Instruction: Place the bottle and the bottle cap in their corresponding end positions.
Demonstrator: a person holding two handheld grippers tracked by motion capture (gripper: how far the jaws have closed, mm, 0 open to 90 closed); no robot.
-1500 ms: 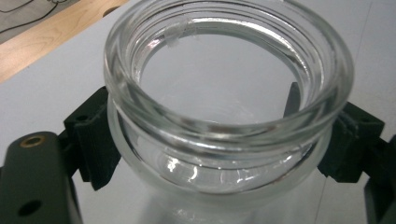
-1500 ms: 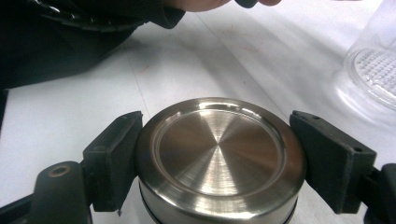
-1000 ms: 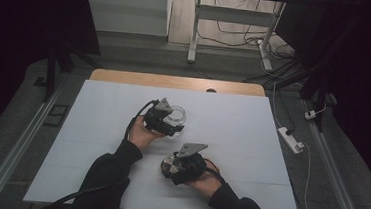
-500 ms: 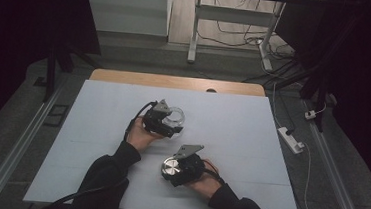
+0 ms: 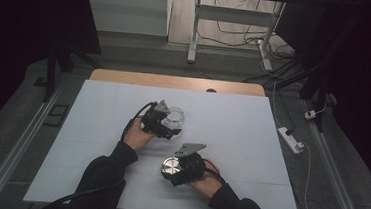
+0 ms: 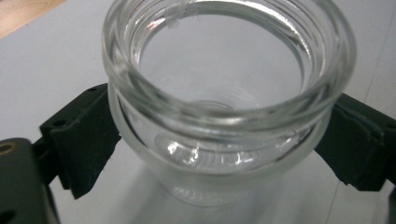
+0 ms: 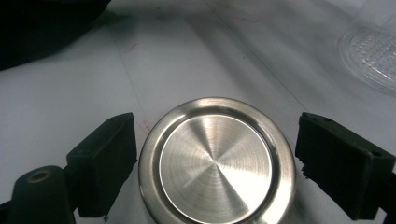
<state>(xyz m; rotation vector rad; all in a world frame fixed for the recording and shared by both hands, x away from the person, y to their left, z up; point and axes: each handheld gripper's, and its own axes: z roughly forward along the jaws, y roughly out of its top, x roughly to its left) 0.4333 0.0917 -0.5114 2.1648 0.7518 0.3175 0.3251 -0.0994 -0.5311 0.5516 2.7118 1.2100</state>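
Standing upright at centre tabletop, glass jar between left gripper jaws just opening (pads barely off glass). At five o'clock, steel lid lying between right gripper jaws, spreading apart.

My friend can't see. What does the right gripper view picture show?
A round, shiny metal lid lies flat on a white table, between the two black jaws of the right hand-held gripper. The jaws have just been opening and stand apart from the lid on both sides.
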